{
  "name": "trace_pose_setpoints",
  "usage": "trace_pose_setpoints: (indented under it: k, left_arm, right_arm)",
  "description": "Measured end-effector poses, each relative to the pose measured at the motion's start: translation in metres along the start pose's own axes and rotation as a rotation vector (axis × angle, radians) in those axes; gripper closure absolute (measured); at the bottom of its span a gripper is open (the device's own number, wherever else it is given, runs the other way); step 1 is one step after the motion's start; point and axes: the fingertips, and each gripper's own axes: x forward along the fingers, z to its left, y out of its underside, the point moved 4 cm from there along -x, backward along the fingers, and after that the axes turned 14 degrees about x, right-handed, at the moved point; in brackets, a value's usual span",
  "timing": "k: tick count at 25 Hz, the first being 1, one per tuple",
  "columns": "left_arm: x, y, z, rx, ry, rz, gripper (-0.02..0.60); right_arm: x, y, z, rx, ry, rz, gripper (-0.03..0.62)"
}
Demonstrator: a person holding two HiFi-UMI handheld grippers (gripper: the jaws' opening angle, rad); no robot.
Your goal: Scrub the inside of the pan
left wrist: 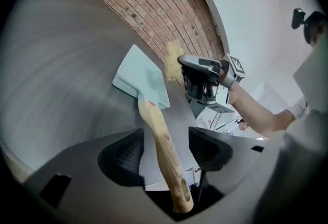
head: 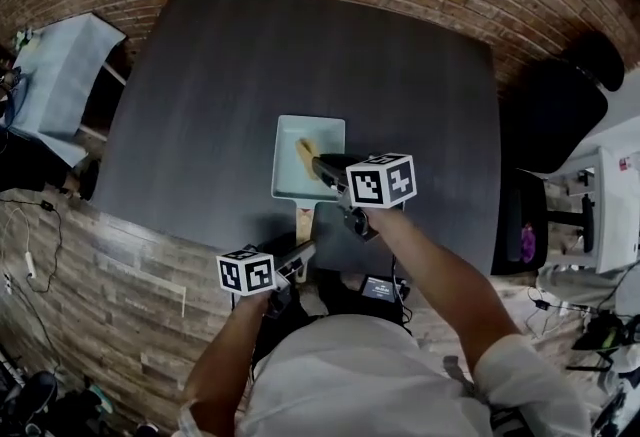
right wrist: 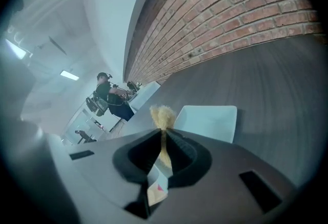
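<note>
step: setup for scrubbing; pan not yet steadied, no scrub stroke judged under way
pan [head: 286, 157]: pale square pan, flat on the dark table [head: 220, 95], near the person's edge; wooden handle [left wrist: 163, 154] points back toward the person
left gripper [left wrist: 165, 136]: claw spread wide; handle runs between the 2 jaws, pads clear of it on both sides; nothing pinched
right gripper [right wrist: 163, 133]: claw pressed together, pinching a thin yellow scrubber [right wrist: 163, 114]; frayed tip sticks out past the jaws
scrubber vs pan: head view puts it over the pan's inside, on the side nearest the right gripper; contact with the pan floor not clear from any view
next move, judged: left claw closes on the handle to hold the pan still; right lowers the scrubber onto the pan floor and rubs across it
needs: firm handle grip so the pan does not slide or turn; scrubber tip kept flat, inside the rim
</note>
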Motion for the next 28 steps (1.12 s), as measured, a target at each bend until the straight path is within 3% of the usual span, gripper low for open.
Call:
trace_pose_setpoints:
  k: [4, 8, 15, 20, 28]
  left_arm:
    - [0.011, 0.004, 0.005, -0.029, 0.076, 0.042, 0.306]
    - [0.017, 0.005, 0.006, -0.05, 0.172, 0.06, 0.407]
    - [0.024, 0.006, 0.005, -0.124, 0.293, 0.095, 0.44]
    - [0.029, 0.005, 0.002, -0.2, 0.272, 0.097, 0.463]
    - [0.028, 0.003, 0.007, -0.348, 0.176, -0.006, 0.492]
  right_arm:
    - [0.036, -0.011, -0.009, 0.045, 0.021, -0.009, 0.559]
    - [0.067, -0.021, -0.024, 0.117, 0.065, -0.03, 0.559]
    - [0.106, -0.022, -0.038, 0.142, 0.106, -0.005, 0.559]
    - [0.113, -0.028, -0.052, 0.15, 0.16, -0.023, 0.559]
    - [0.104, -0.04, -0.07, 0.04, 0.291, -0.023, 0.559]
